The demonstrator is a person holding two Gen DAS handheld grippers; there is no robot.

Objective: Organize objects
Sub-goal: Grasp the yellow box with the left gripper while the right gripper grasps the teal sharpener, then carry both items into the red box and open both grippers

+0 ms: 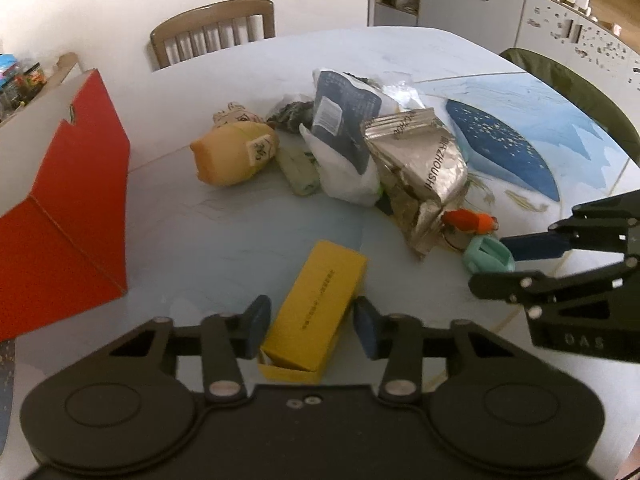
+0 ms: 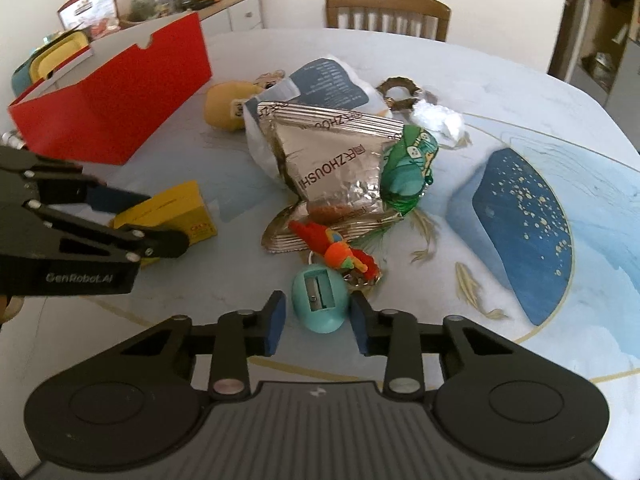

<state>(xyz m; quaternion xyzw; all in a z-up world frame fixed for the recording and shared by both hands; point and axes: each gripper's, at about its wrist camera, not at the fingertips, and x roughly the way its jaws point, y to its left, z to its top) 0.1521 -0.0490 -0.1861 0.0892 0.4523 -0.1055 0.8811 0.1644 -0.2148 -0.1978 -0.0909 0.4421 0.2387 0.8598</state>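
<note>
you are straddling yellow box (image 1: 316, 312), lower centre, left gripper (image 1: 307, 326) fingers spread; right gripper (image 2: 318, 322) spread around teal sharpener (image 2: 319, 300). centre before pinching, then carry toward red box (image 2: 108, 98), upper left.

Table (image 2: 500, 92): smooth, glossy, stone-like top with printed blue pattern. Red box (image 1: 76, 216): matt cardboard. Yellow box (image 1: 316, 308): matt paperboard, printed lettering. Silver pouch (image 2: 336, 160): crinkled metallic foil, shiny. Teal sharpener (image 2: 320, 300): smooth plastic, metal blade. Red-orange toy (image 2: 340, 252): fuzzy cloth. Chair (image 2: 388, 12): wood. Gripper pads (image 1: 256, 324): matt blue rubbery facing on black frames.
</note>
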